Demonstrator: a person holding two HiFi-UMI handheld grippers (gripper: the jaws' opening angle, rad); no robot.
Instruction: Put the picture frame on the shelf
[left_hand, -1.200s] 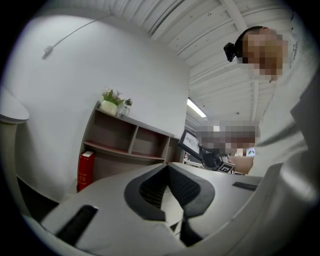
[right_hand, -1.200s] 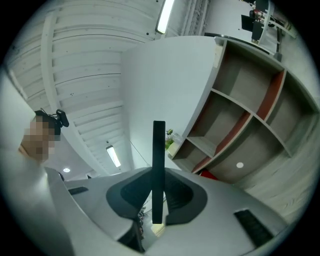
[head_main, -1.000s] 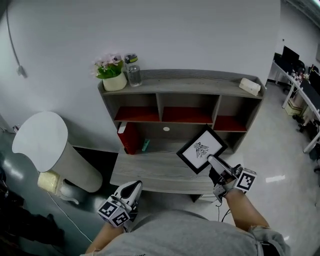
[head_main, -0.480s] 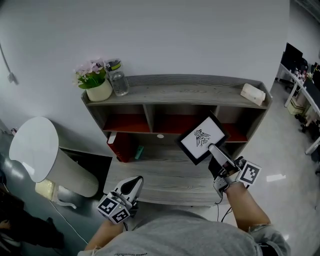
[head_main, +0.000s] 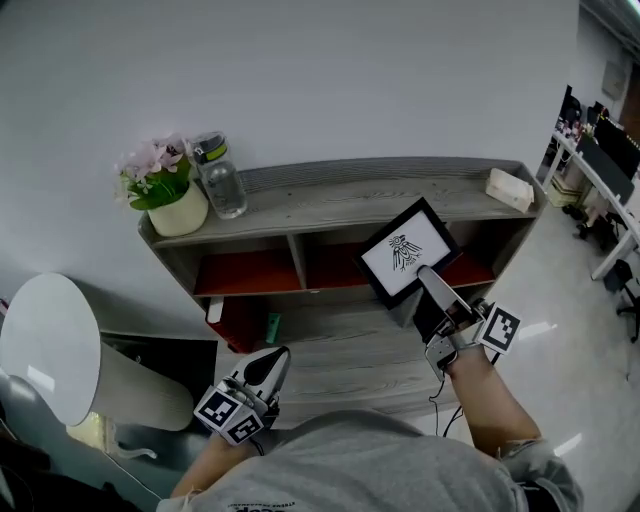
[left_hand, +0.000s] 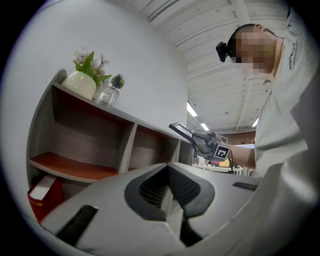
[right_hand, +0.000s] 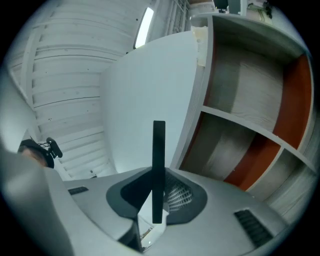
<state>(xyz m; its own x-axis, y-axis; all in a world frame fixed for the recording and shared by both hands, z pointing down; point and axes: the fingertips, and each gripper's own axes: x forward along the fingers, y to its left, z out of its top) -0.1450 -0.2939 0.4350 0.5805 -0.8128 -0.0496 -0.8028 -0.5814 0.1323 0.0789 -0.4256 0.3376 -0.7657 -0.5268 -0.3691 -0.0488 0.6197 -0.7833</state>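
Picture frame (head_main: 408, 252) is up in the air in front of the shelf (head_main: 380, 190), tilted, across the divider between the middle and right upper compartments. It's a thin black square rim around a white sheet with a dark insect-like drawing. The right gripper (head_main: 428, 285) pinches its lower edge. In the right gripper view the frame stands edge-on, a slim black bar clamped between the ribbed pads.

The shelf itself is grey wood-grain board, with three upper compartments floored in red-orange. To its left stands a white round-topped object (head_main: 50, 345). On the shelf's top board, at the left end, sit a round cream pot (head_main: 178, 212) of pink flowers and, just beside it, a clear bottle (head_main: 220, 178) with a dark lid. At the right end lies a small cream box (head_main: 510, 190). A red book (head_main: 232, 325) leans in the lower left compartment.

The left gripper (head_main: 272, 358) is low before the shelf, jaws pressed together with nothing between them.
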